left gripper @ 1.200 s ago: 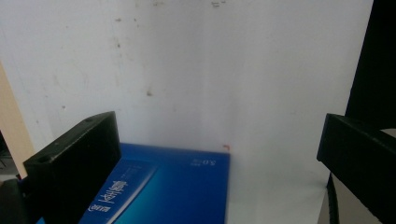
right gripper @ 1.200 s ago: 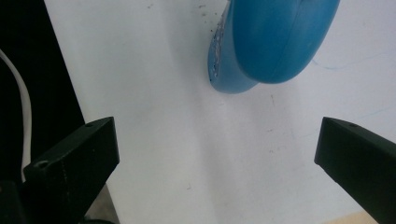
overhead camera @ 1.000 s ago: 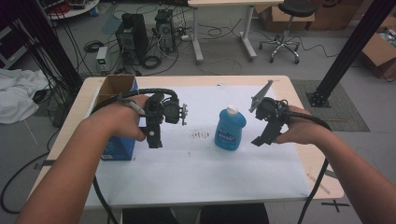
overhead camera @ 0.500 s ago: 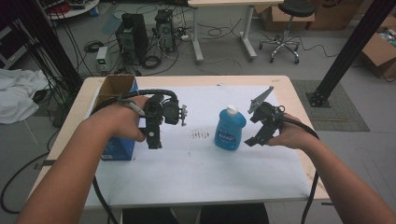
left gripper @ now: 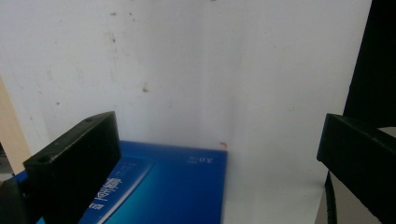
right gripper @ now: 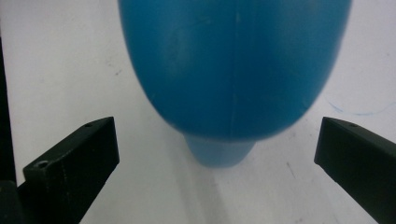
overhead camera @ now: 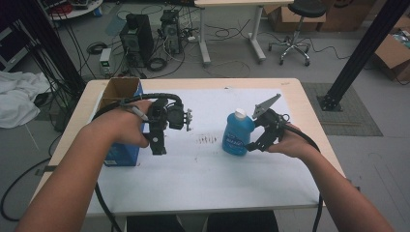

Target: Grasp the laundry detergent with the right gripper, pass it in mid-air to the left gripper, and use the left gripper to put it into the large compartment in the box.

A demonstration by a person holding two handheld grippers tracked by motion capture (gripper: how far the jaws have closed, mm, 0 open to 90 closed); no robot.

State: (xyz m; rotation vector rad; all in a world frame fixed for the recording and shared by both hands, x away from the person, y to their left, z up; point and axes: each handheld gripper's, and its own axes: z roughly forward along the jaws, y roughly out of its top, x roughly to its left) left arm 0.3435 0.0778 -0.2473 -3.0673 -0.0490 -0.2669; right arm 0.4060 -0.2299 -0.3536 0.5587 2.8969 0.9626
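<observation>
We are at the very start of a pick: nothing is held yet. Our right gripper [overhead camera: 252, 143] has its jaws spread wide and lined up on the blue plastic bottle [overhead camera: 238, 135], which stands upright with its white cap [overhead camera: 240, 114] on, near the middle of the white sheet [overhead camera: 203, 183] that covers the table [overhead camera: 316, 121]. In the right gripper view the bottle [right gripper: 233, 70] sits centred ahead of the jaws and close, though we judge the jaws are not yet around its body and touch nothing. Our left gripper [overhead camera: 157, 145] hangs over the left part of the sheet, just beside the open blue carton [overhead camera: 121, 154], jaws also wide apart and empty; in the left gripper view the carton [left gripper: 173, 186] lies below and between the jaws. What remains, as we judge it, is the last bit of approach, closing on the bottle, and then whatever lift or transfer follows, perhaps toward the carton.
</observation>
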